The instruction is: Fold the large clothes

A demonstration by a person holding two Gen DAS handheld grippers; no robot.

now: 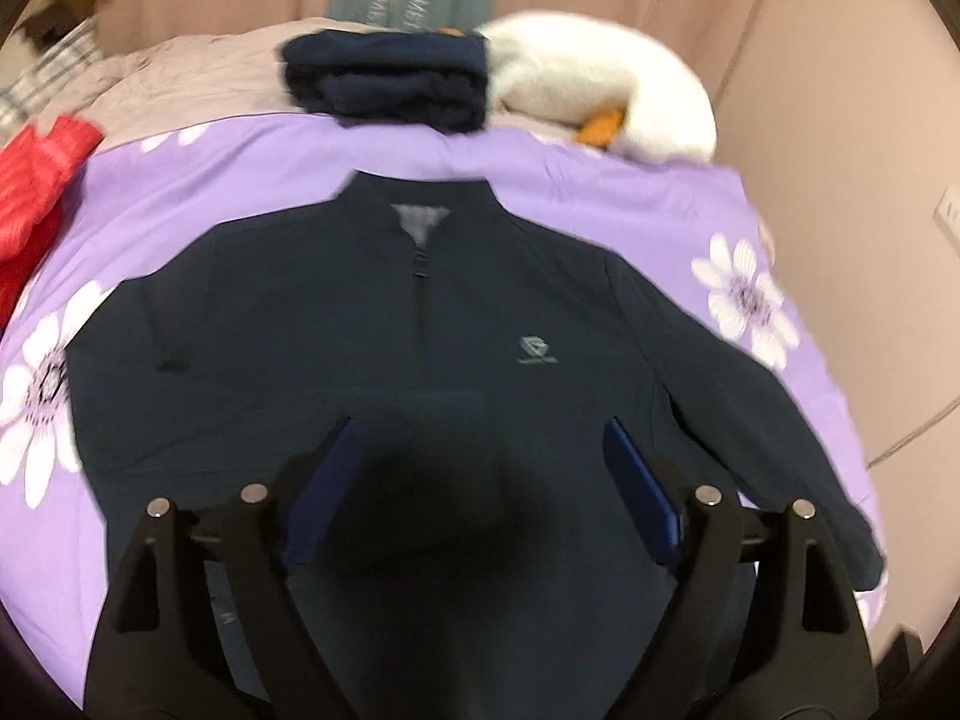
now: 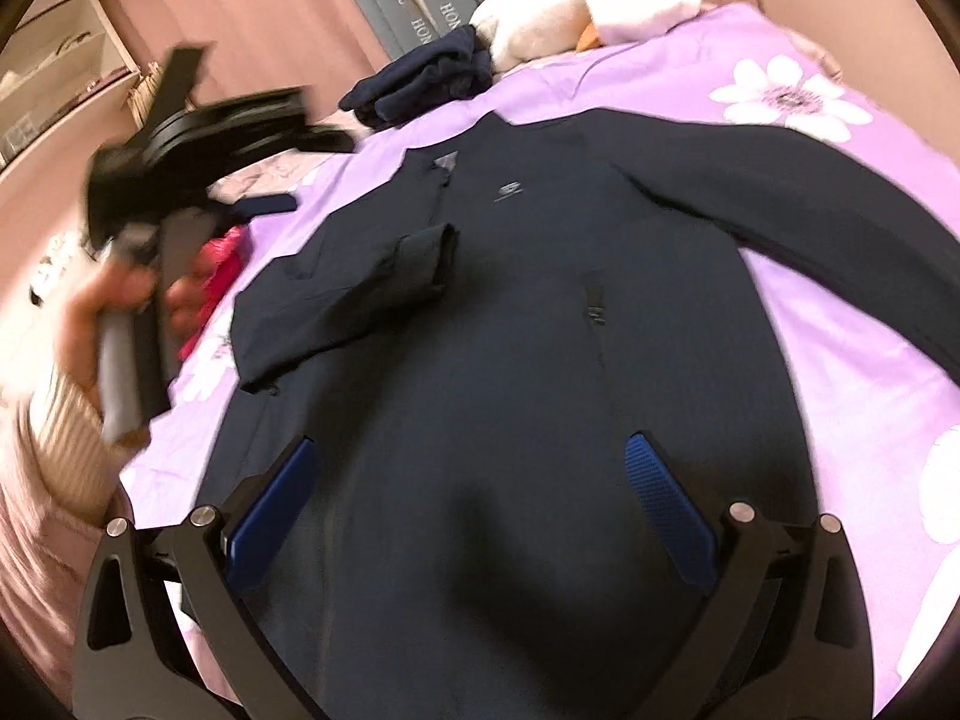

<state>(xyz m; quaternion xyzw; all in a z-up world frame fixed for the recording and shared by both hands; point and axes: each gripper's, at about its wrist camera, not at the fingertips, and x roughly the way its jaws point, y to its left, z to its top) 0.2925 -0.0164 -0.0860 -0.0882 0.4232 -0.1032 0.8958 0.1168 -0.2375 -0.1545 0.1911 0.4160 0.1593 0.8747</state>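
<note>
Two grippers are in view over one dark navy zip-front jacket with a small grey chest logo [image 1: 420, 324], which lies front-up and spread flat on a lilac bedspread printed with white flowers [image 1: 630, 198]. Its collar points to the far side and its hem lies nearest the cameras.

Left gripper [image 1: 480, 468]: jaws spread wide, blue pads well apart, nothing between them. The jacket's lower front lies below and beyond the gap. In the right wrist view this gripper [image 2: 264, 120] appears blurred at the left, carried in a person's hand [image 2: 114, 312].

Right gripper [image 2: 468, 480]: jaws likewise spread wide, with the jacket's lower body showing through the gap. Whether the pads touch the cloth cannot be told.

Sleeves: in the right wrist view the left-side sleeve is folded inward across the chest, cuff [image 2: 429, 258] resting on the front panel; the right-side sleeve extends outward over the bedspread.

Beyond the collar, at the far edge, sit a folded dark navy garment [image 1: 384, 78] and, just beside it to the right, a white plush toy with orange parts [image 1: 600, 90]. A red garment [image 1: 36, 180] lies at the far left.
</note>
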